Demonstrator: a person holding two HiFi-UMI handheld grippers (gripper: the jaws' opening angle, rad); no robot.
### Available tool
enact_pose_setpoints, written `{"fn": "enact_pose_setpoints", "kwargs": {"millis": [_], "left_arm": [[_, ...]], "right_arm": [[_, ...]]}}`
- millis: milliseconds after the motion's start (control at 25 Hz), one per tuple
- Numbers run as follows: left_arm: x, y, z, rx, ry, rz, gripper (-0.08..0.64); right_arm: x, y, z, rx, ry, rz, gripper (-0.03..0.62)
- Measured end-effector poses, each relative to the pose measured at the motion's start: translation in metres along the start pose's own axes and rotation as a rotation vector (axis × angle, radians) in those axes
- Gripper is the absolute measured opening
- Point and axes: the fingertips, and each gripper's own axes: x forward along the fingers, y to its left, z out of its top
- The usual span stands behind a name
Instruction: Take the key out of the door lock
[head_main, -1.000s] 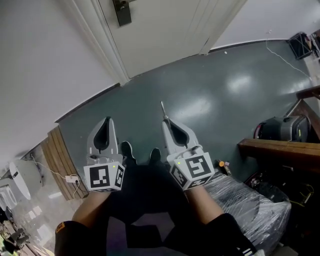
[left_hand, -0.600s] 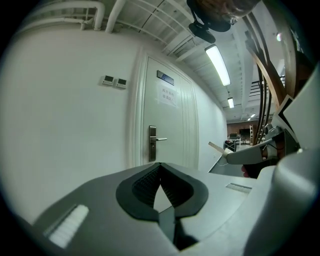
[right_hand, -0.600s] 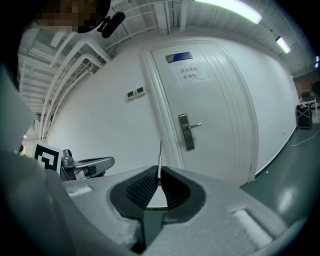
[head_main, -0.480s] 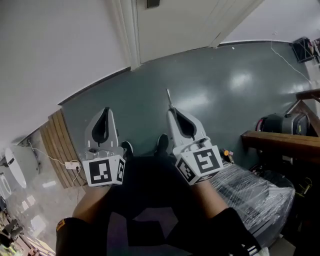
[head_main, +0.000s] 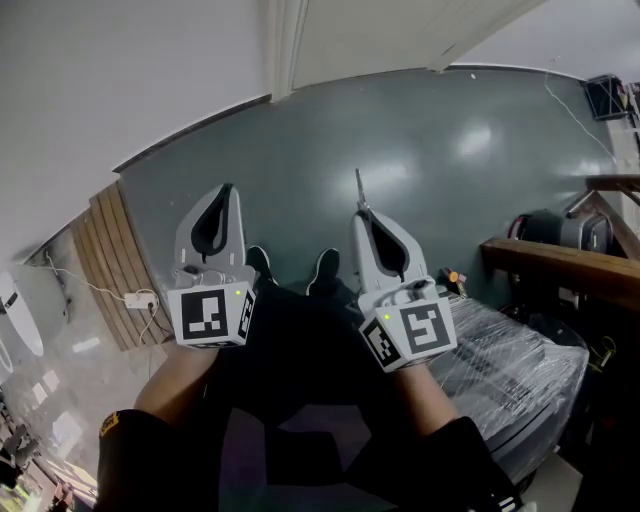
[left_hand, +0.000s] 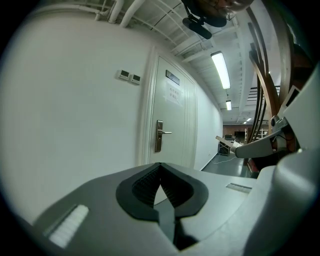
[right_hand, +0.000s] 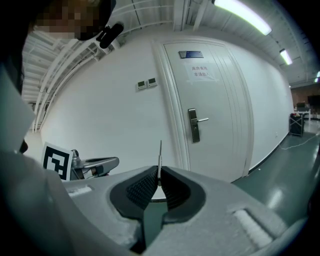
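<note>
A thin metal key (head_main: 358, 190) sticks up out of my right gripper (head_main: 362, 212), which is shut on it. In the right gripper view the key (right_hand: 160, 152) stands upright between the ribbed pads (right_hand: 145, 186), well short of the white door (right_hand: 220, 100) with its lock plate and handle (right_hand: 193, 125). My left gripper (head_main: 225, 190) is shut with nothing in it, level with the right one. The left gripper view also shows the lock plate (left_hand: 159, 136) far off, with its own jaws (left_hand: 160, 170) closed. Both grippers hang over grey floor, away from the door.
The door's foot and frame (head_main: 290, 40) lie at the top edge. A white wall (head_main: 120, 80) runs at left, with wooden slats (head_main: 105, 260) and a power strip (head_main: 135, 298) below. A wooden bench (head_main: 540, 262) and a plastic-wrapped bundle (head_main: 510, 365) stand at right. My shoes (head_main: 325, 268) show between the grippers.
Both grippers have drawn back from the door with the key still in the right one. The door has slid up the head view and its lock plate has left the frame.
</note>
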Motion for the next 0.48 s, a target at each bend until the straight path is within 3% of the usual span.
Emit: {"fn": "enact_pose_setpoints", "kwargs": {"millis": [200,480], "left_arm": [[-0.002,-0.015,-0.003,-0.011,0.001,0.037,0.018],[0.006,-0.054,-0.013,0.014,0.038,0.017,0.018]], "right_arm": [[-0.012,-0.005,-0.003,-0.029,-0.009,0.027,0.015],[-0.023,-0.029,-0.007,-0.027,-0.028,0.042,0.014]]}}
